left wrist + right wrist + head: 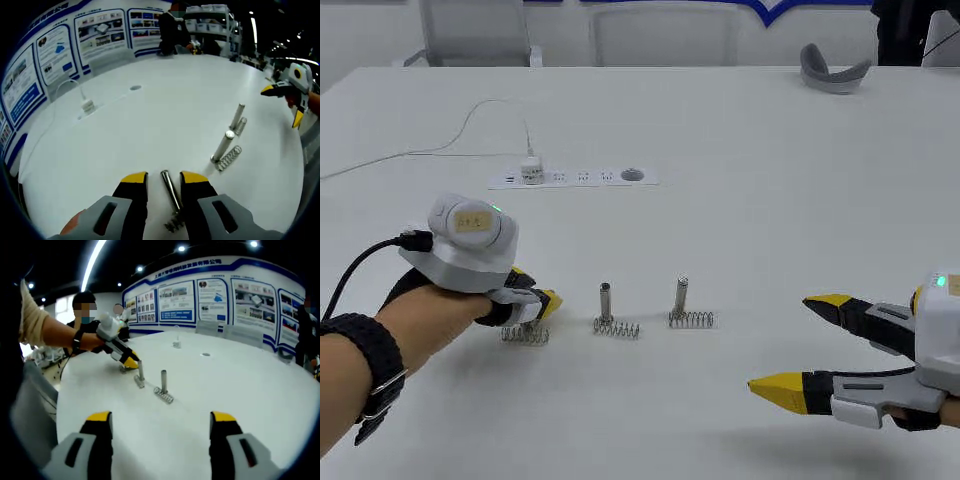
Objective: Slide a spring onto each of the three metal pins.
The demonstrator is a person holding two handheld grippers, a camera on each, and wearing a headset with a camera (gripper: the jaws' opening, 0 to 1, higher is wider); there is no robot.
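Note:
Two metal pins (605, 300) (682, 295) stand upright mid-table, each with a spring (617, 328) (692, 320) lying flat at its foot. A third spring (525, 335) lies further left. My left gripper (535, 305) is low over that spot. In the left gripper view a third pin (169, 189) stands between its yellow-tipped jaws (163, 178) with a small gap on each side, and the spring (174, 222) lies at its base. My right gripper (798, 342) (160, 416) hovers at the right with its jaws wide apart and nothing in them, well away from the pins.
A white power strip (575, 178) with a plugged-in charger (531, 168) and its cable lies behind the pins. A grey curved object (833, 70) rests at the far right. Chairs stand beyond the far edge of the table.

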